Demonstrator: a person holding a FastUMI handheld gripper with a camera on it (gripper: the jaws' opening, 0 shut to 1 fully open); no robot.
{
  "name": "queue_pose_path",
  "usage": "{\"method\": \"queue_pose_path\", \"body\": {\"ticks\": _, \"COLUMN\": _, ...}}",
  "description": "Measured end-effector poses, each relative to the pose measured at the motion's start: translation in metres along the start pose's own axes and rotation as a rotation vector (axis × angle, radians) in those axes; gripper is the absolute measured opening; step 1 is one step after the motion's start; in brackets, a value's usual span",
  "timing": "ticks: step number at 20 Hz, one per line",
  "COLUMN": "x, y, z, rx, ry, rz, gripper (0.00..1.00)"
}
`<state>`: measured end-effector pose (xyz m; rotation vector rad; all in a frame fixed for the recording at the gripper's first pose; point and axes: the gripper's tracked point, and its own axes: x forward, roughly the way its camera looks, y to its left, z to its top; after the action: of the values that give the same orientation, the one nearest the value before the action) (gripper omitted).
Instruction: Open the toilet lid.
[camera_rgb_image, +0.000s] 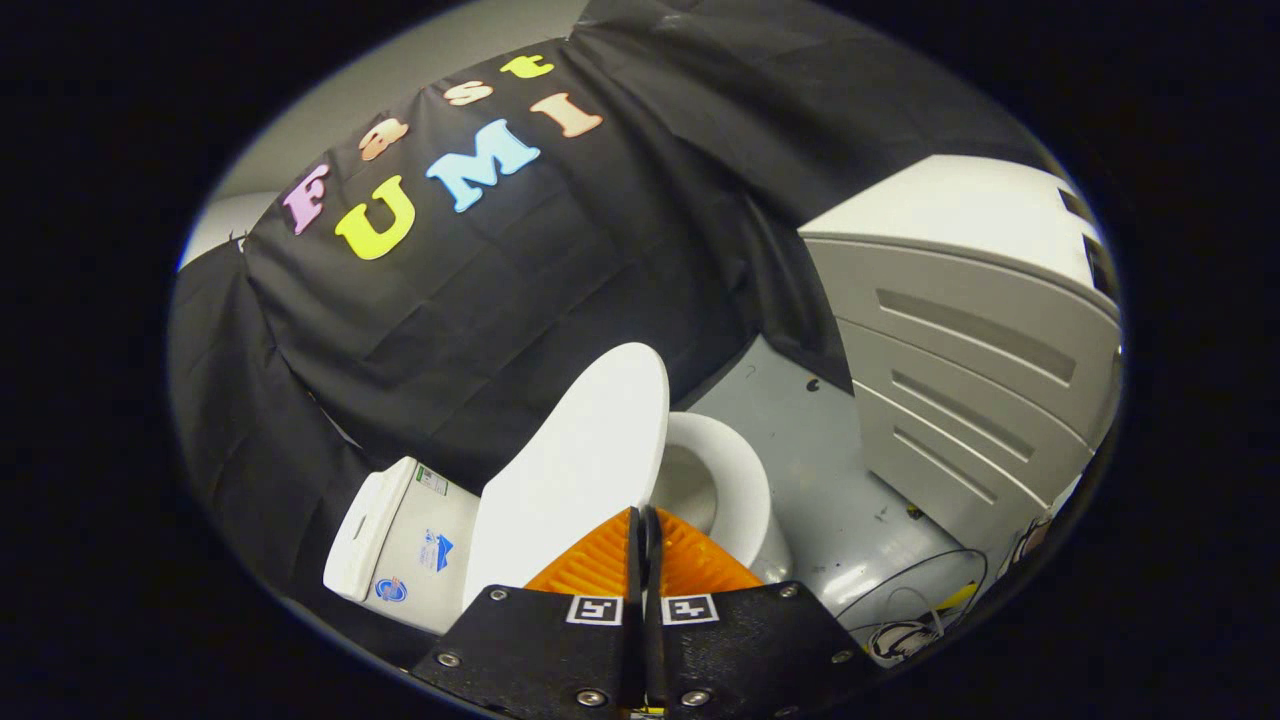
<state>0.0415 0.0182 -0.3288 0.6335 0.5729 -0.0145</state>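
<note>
Fingers (645, 520) first: from my end they look pressed together, just a thin dark slit between the two ribbed pads, and I can't see anything caught in there. The tips sit right against the lower edge of the toilet lid (585, 460), overlapping it in the gripper view, but I honestly can't tell if they're touching it or just hanging in front of it.

The lid itself is raised, standing up off the bowl and tilted back toward the tank (405, 545). Its long axis runs from the hinge end down near my fingers up and away to the rounded free end, which points toward the black cloth wall (480, 310) behind. The whole camera is rolled, so everything leans.

Just beside the lid, on the far side from the tank, the toilet bowl (725, 480) is open, and I can see the rim and some of the shaded inside.

The toilet sits on a grey floor (830, 460) with a few dark scuffs and specks. A pale grey cabinet (960, 340) with long recessed slots stands near the bowl on that same side. Some thin cables (920, 600) lie on the floor by its base.

Looks-wise, the lid is plain glossy white, smooth, oval. The tank is white too, with a couple of small stickers on its front.
</note>
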Motion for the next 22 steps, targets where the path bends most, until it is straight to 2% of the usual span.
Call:
{"method": "queue_pose_path", "body": {"ticks": 7, "x": -0.029, "y": 0.085, "z": 0.039, "rx": -0.199, "ry": -0.101, "rz": 0.045, "gripper": 0.0}}
{"method": "queue_pose_path", "body": {"ticks": 15, "x": -0.052, "y": 0.178, "z": 0.05, "rx": -0.459, "ry": -0.2, "rz": 0.073, "gripper": 0.0}}
{"method": "queue_pose_path", "body": {"ticks": 22, "x": -0.065, "y": 0.263, "z": 0.046, "rx": -0.511, "ry": -0.267, "rz": 0.117, "gripper": 0.0}}
